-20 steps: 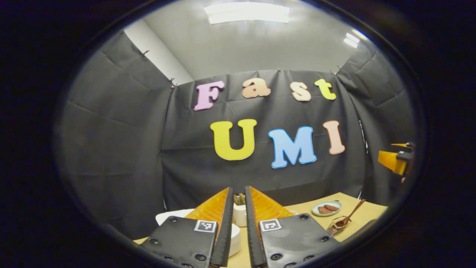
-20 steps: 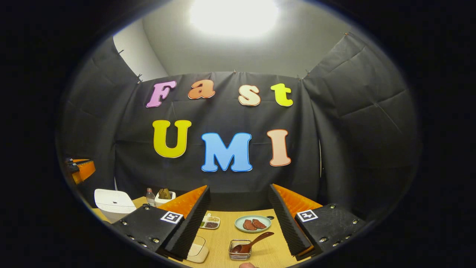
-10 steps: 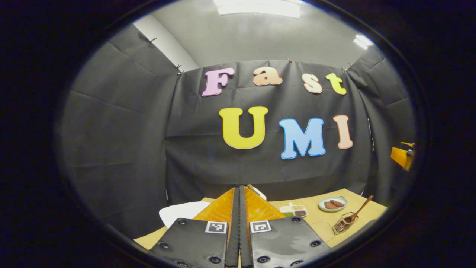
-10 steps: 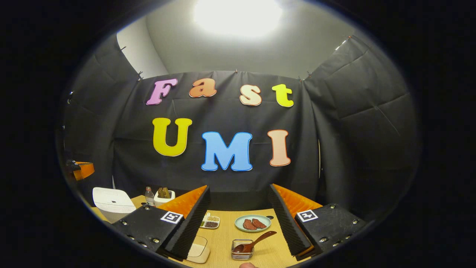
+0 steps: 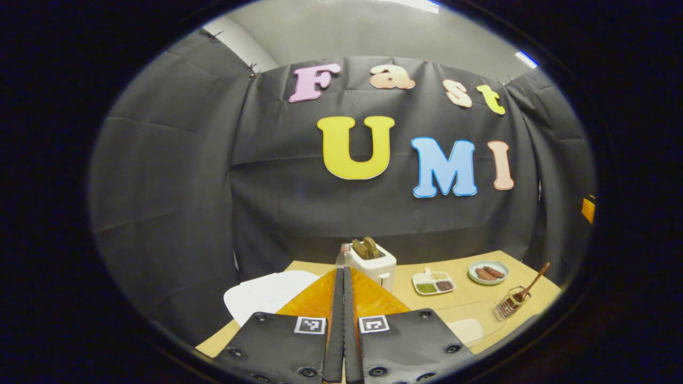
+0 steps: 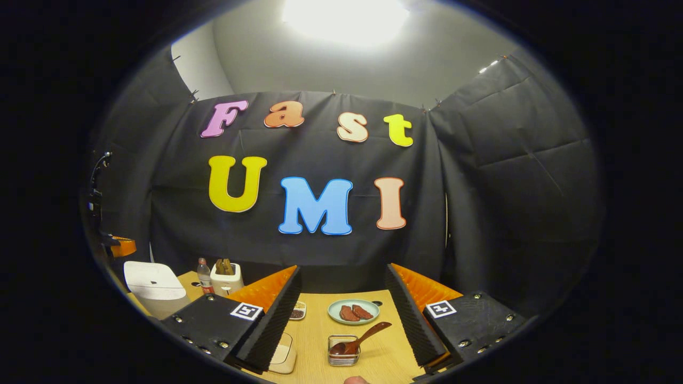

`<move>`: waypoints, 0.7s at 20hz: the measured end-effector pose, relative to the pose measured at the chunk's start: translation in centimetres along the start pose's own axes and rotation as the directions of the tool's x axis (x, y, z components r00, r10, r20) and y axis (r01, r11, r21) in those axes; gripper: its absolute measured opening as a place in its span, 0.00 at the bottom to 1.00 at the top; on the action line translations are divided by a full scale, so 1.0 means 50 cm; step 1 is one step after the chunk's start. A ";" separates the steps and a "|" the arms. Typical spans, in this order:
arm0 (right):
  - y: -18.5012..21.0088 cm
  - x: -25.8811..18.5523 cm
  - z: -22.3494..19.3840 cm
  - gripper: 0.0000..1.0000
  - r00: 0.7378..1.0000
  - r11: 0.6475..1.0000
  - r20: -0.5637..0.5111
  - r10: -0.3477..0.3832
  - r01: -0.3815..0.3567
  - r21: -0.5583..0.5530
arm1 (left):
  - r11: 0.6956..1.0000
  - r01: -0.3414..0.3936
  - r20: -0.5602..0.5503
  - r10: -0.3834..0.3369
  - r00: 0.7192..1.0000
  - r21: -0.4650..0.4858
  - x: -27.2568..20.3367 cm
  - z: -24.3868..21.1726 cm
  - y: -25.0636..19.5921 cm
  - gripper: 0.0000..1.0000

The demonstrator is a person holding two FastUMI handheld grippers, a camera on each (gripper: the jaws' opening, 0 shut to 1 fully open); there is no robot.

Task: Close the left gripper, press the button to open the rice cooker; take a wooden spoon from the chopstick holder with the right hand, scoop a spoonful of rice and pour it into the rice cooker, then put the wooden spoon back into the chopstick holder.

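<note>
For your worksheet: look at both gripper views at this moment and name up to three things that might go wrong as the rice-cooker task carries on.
1. The left gripper is shut with its tips beside the white rice cooker; a press off the button would likely leave the lid closed.
2. The wooden spoon leans in a small wire holder; pulling it sideways could tip the holder.
3. The right gripper is open wide, well above the thin handle; it may close beside it.
</note>
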State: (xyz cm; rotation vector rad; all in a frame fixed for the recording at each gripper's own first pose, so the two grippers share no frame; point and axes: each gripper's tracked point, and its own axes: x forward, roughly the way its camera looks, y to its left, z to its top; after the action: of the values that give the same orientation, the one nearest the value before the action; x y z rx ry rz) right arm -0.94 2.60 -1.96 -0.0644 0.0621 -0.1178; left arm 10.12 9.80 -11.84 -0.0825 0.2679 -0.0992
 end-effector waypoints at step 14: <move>-0.002 -0.034 -0.030 0.96 0.996 0.998 -0.068 -0.065 0.064 -0.024 | 0.999 0.012 -0.230 -0.021 0.973 -0.042 0.124 -0.218 0.044 0.09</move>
State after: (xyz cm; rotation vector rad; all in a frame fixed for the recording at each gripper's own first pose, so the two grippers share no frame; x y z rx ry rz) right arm -2.72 2.59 -3.34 -0.0840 0.1297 -0.1841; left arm 13.35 10.56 -24.13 -0.1140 0.5011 -0.1203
